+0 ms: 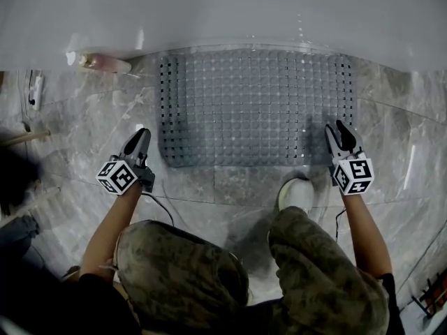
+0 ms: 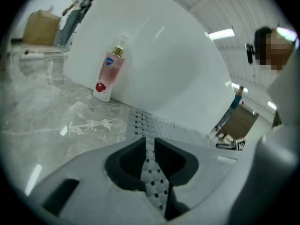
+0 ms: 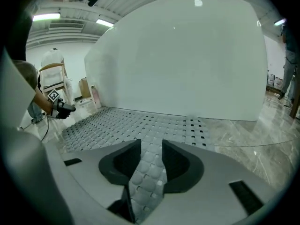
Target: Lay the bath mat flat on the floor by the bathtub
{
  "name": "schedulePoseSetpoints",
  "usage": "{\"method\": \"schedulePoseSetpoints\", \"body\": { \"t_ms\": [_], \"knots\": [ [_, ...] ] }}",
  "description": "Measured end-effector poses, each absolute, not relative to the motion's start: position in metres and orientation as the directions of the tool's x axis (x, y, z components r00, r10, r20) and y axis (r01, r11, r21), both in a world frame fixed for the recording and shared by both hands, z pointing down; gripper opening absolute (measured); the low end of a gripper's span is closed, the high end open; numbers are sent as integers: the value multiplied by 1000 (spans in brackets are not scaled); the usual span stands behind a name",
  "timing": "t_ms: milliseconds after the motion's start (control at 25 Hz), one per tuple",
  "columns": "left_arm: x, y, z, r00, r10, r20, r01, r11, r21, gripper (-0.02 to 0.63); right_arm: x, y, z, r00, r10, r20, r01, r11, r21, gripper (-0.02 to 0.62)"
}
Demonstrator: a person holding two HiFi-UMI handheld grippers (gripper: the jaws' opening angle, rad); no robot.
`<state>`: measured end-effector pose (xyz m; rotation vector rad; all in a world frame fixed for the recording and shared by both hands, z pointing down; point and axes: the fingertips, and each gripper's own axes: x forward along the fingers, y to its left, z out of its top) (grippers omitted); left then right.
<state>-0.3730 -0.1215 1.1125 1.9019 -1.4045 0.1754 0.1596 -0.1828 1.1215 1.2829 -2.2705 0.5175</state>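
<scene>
The big white tub (image 1: pixel 223 12) is taking up the whole far side, and the grey bath mat (image 1: pixel 255 107) is lying flat on the marble floor (image 1: pixel 91 117), right up against it. A shoe (image 1: pixel 295 194) is standing just off the mat's near edge. The left claw (image 1: pixel 144 132) is hovering by the mat's near left corner with its jaws down to a narrow slit, while the right claw (image 1: pixel 335 126) is hanging over the near right corner with jaws roughly half apart. Neither is gripping anything, with the mat pattern just showing through the gaps. A little pink bottle (image 1: pixel 105 63) is standing against the tub, left of the mat.
</scene>
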Motion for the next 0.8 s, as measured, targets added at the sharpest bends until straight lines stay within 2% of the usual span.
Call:
{"method": "schedulePoseSetpoints", "body": {
  "t_ms": [80, 200, 480, 800],
  "knots": [
    [-364, -132, 1091, 408, -798, 444, -846, -148, 512, 33, 155, -189, 1107, -456, -710, 537, -870, 482, -102, 95],
    [-336, -148, 1062, 477, -777, 411, -844, -275, 460, 17, 150, -195, 1078, -451, -757, 473, -884, 451, -121, 29],
    [-254, -176, 958, 544, -779, 312, -787, -345, 512, 17, 137, -188, 989, -440, -772, 458, -897, 398, -192, 18],
    [-188, -130, 797, 585, -738, 337, -772, -379, 510, 17, 207, -159, 796, -301, -834, 462, -954, 262, -149, 18]
  ]
}}
